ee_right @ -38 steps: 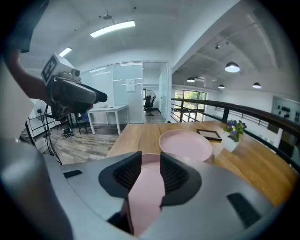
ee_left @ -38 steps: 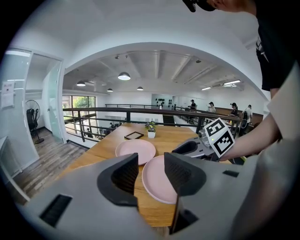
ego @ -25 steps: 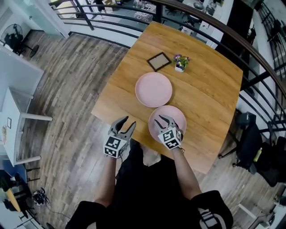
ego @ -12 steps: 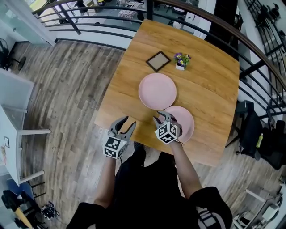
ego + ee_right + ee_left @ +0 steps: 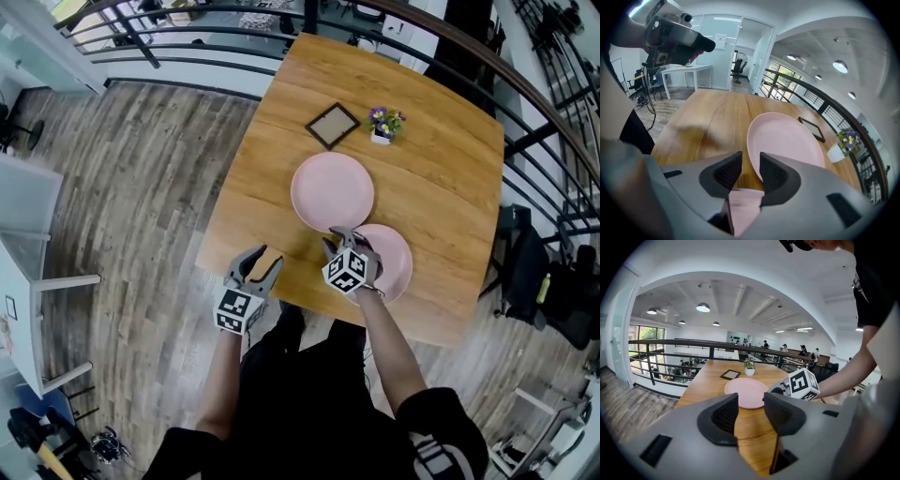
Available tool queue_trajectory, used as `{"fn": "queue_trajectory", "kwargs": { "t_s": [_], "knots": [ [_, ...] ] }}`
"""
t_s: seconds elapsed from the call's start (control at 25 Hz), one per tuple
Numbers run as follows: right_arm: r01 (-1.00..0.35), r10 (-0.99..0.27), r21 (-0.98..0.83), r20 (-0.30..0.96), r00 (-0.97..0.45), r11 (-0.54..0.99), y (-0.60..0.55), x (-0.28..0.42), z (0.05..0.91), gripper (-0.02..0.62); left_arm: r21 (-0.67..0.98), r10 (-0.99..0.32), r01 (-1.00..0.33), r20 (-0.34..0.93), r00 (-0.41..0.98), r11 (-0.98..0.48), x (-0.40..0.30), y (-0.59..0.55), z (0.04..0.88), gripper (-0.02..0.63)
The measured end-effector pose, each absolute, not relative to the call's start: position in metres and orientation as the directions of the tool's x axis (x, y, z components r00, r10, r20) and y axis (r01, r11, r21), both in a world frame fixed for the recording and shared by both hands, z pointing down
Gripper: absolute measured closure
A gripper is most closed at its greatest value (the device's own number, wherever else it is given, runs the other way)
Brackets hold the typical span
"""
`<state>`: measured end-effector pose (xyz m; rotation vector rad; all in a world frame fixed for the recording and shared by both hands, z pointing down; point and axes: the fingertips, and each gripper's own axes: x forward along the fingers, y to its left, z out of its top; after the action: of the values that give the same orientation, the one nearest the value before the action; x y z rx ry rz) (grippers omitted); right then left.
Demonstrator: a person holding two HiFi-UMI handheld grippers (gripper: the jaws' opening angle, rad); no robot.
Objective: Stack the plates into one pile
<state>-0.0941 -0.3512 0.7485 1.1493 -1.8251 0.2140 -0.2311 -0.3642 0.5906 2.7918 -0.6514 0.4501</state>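
Note:
Two pink plates lie on the wooden table (image 5: 450,178). The far plate (image 5: 332,191) (image 5: 745,392) (image 5: 787,138) sits mid-table. The near plate (image 5: 392,258) (image 5: 743,211) lies just right of it toward the front edge. My right gripper (image 5: 342,240) (image 5: 751,161) hovers over the near plate's left rim and points down toward the far plate. Its jaws have closed a little but stand apart, with nothing pressed between them. My left gripper (image 5: 255,259) (image 5: 751,401) is open and empty at the table's front left edge, aimed at the far plate.
A small dark picture frame (image 5: 332,126) and a potted flower (image 5: 382,125) stand at the back of the table. A black railing (image 5: 525,103) curves round the far side. A dark chair (image 5: 525,272) stands right of the table. A white table (image 5: 28,281) is at left.
My right gripper has slid left from over the near plate's middle to its left rim and sunk lower. My left gripper has edged slightly toward the table.

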Motion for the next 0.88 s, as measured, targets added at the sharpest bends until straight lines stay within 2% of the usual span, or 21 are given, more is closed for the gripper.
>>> {"fn": "queue_trajectory", "kwargs": {
  "t_s": [0.36,0.6,0.88],
  "knots": [
    [-0.721,-0.55,0.322,0.829,-0.098,0.613,-0.361,-0.097,0.775,0.495,0.179,-0.37,-0.456,0.37,0.852,-0.871,-0.232,-0.363,0.604,0.422],
    [-0.68,-0.535,0.357,0.843,-0.062,0.64,-0.364,-0.096,0.78,0.545,0.182,-0.363,-0.45,0.37,0.855,-0.874,-0.231,-0.365,0.603,0.422],
    [-0.548,-0.521,0.41,0.852,-0.055,0.729,-0.364,-0.103,0.782,0.573,0.186,-0.351,-0.436,0.363,0.863,-0.881,-0.229,-0.364,0.599,0.422]
  ]
}}
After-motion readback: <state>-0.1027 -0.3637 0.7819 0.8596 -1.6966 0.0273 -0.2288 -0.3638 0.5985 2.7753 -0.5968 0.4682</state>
